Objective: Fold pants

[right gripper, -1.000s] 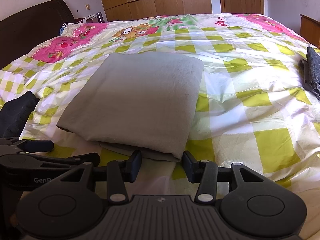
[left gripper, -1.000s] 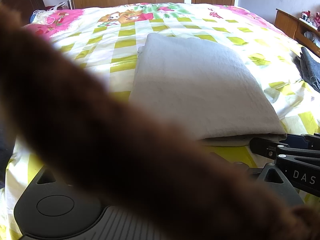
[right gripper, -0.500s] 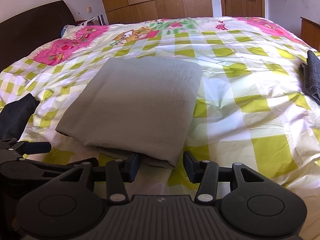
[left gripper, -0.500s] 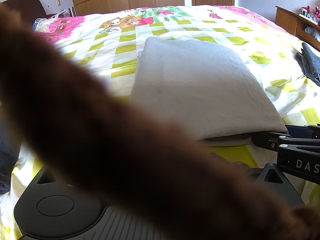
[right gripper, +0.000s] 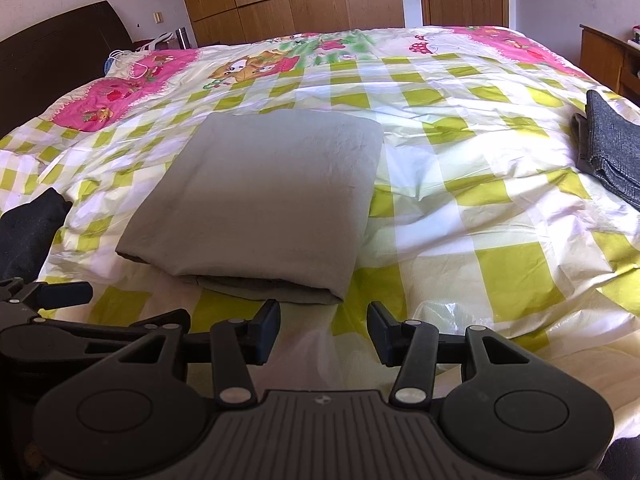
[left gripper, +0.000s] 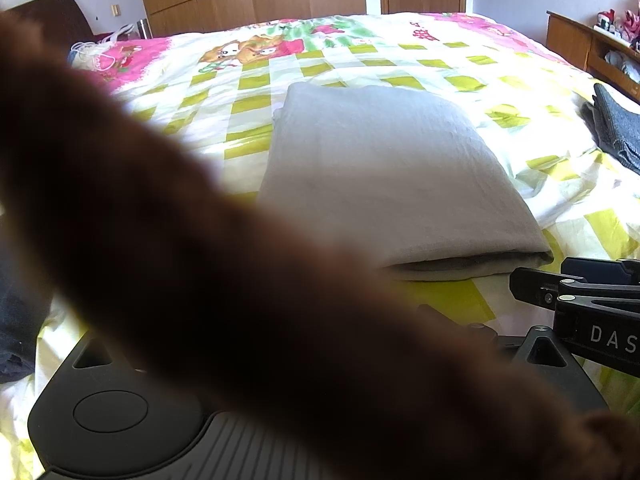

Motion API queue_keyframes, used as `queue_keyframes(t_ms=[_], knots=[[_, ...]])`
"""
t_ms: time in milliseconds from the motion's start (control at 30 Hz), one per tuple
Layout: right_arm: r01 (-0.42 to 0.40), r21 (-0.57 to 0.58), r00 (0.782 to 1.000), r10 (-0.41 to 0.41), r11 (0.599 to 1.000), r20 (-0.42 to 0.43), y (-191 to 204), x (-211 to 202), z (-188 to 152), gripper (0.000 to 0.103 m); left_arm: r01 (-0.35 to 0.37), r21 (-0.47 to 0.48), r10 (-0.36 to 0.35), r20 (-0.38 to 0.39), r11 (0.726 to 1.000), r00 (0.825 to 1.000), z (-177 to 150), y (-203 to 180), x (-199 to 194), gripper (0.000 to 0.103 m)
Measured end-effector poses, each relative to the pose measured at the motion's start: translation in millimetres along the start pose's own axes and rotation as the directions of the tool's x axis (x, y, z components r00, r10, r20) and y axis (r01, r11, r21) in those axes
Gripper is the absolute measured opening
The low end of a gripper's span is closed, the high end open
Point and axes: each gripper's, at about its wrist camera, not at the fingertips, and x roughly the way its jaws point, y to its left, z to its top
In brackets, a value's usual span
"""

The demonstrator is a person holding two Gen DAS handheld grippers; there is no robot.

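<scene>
The grey pants (right gripper: 264, 200) lie folded into a flat rectangle on the checked bedspread (right gripper: 460, 208); the pants (left gripper: 384, 176) also fill the middle of the left wrist view. My right gripper (right gripper: 324, 332) is open and holds nothing, a short way in front of the fold's near edge. Its fingers (left gripper: 532, 280) show at the right of the left wrist view. A blurred brown fuzzy shape (left gripper: 200, 280) close to the left lens hides the left fingers there. In the right wrist view my left gripper (right gripper: 120, 306) sits at the lower left, fingers apart with bedding showing between them.
A folded dark grey garment (right gripper: 612, 152) lies at the bed's right edge. A black garment (right gripper: 28, 232) lies at the left edge. A dark headboard (right gripper: 52, 56), a wooden wardrobe (right gripper: 300, 0) and a wooden side unit (left gripper: 580, 48) surround the bed.
Both views have drawn back a little from the pants. The fold's near edge, which lay between my right fingers, now lies just beyond them. The brown blur stays over the left lens.
</scene>
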Motion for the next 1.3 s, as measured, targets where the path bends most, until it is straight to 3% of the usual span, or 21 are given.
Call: queue_keyframes(t_ms=[133,767,1300], knots=[[0.002,-0.005,1.0,-0.002,1.0,0.001,0.7,0.7,-0.9,0.061,-0.021,0.016,0.021,0.003,1.0,1.0,-0.1,-2.0,-1.0,0.1],[-0.035,0.018,0.999,0.035,0.999,-0.034,-4.4,11.7,-0.8,0.063,0.031,-0.079,-0.035,-0.045,0.996,0.998,0.5,12.2,9.9,0.101],[-0.049,0.027,0.998,0.05,0.998,-0.042,-6.9,17.3,0.7,0.064,0.032,-0.082,-0.037,-0.053,0.996,0.998,1.2,11.9,14.3,0.101]])
